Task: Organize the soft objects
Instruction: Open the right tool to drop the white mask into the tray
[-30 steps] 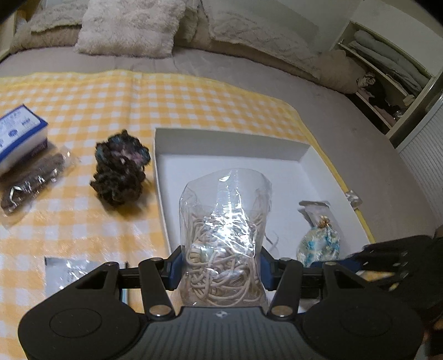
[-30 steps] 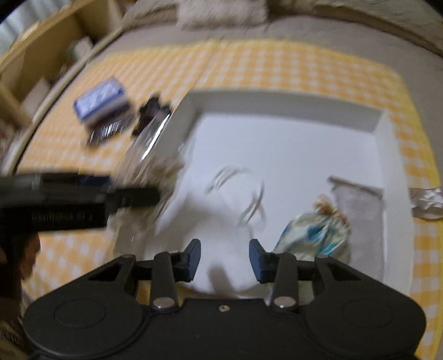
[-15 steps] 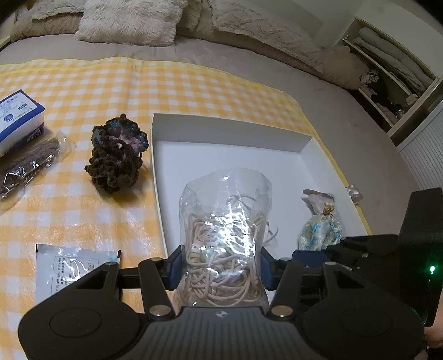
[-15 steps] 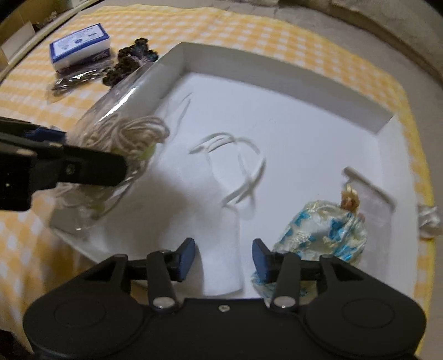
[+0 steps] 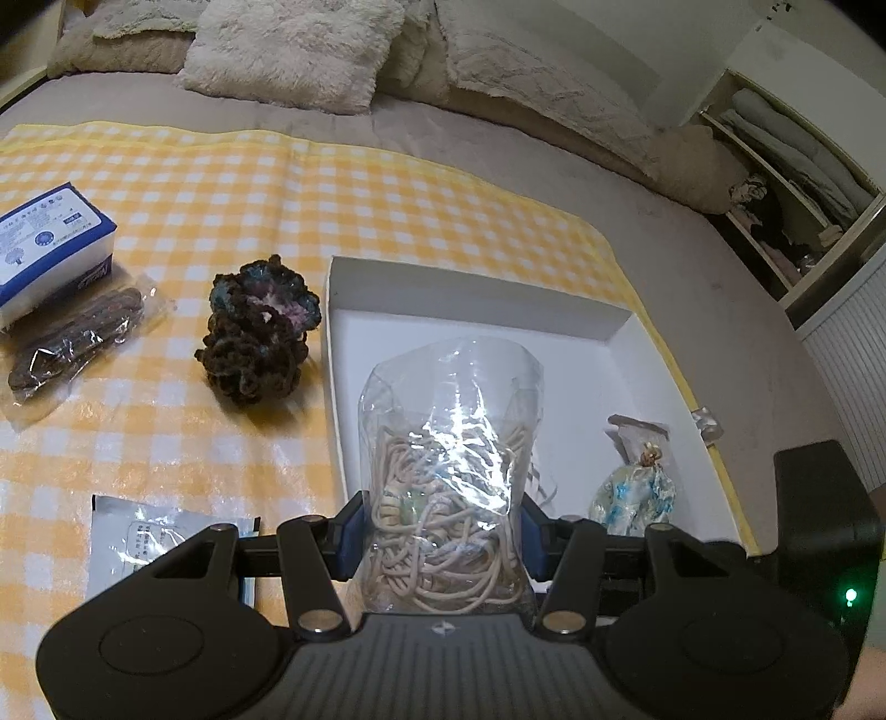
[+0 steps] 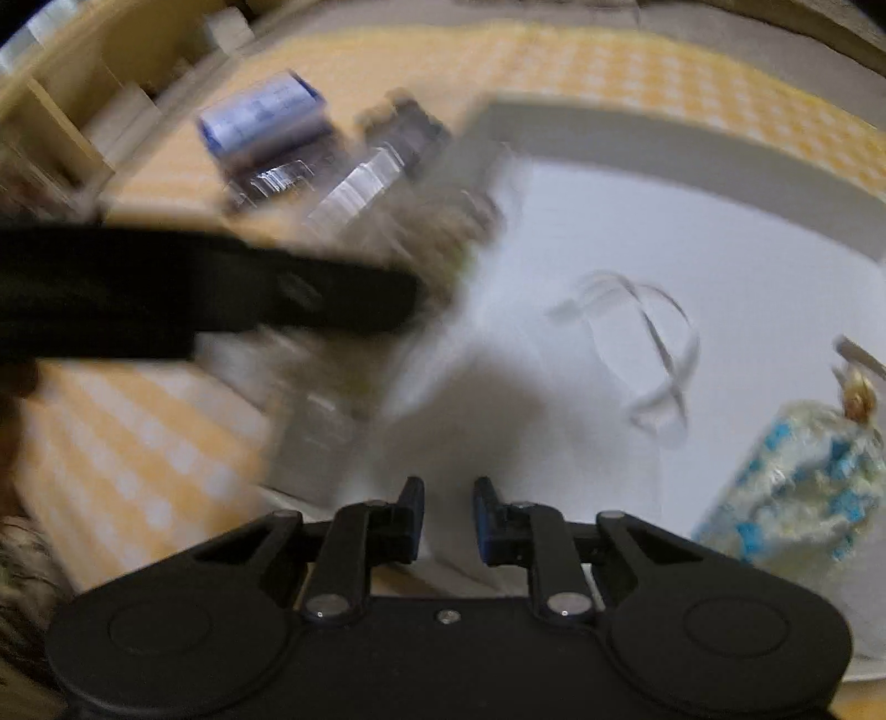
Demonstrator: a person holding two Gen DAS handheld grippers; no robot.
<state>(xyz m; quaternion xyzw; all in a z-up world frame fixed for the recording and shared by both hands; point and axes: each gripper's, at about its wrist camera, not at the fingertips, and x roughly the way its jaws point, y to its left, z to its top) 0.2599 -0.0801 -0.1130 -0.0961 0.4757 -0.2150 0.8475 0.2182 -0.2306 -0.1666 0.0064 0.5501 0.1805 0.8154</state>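
Observation:
My left gripper (image 5: 440,526) is shut on a clear bag of beige cord (image 5: 448,443), held upright over the near left part of a white shallow box (image 5: 476,288). In the blurred right wrist view, my right gripper (image 6: 448,520) points down into the box (image 6: 664,144). Its jaws are drawn in on the near edge of a white face mask (image 6: 498,421), whose ear loops (image 6: 659,354) lie farther in. A blue-and-white fabric pouch (image 5: 637,493) sits at the box's right side (image 6: 797,471).
On the yellow checked cloth (image 5: 166,183) left of the box lie a dark crocheted piece (image 5: 255,338), a blue-and-white tissue pack (image 5: 50,243), a dark item in plastic wrap (image 5: 72,338) and a flat packet (image 5: 160,548). Pillows (image 5: 288,50) line the far edge; shelves (image 5: 786,183) stand right.
The right gripper's jaws have narrowed from open to nearly together over the mask's edge, and the gripper has dropped lower into the box. The left gripper and its bag have stayed put.

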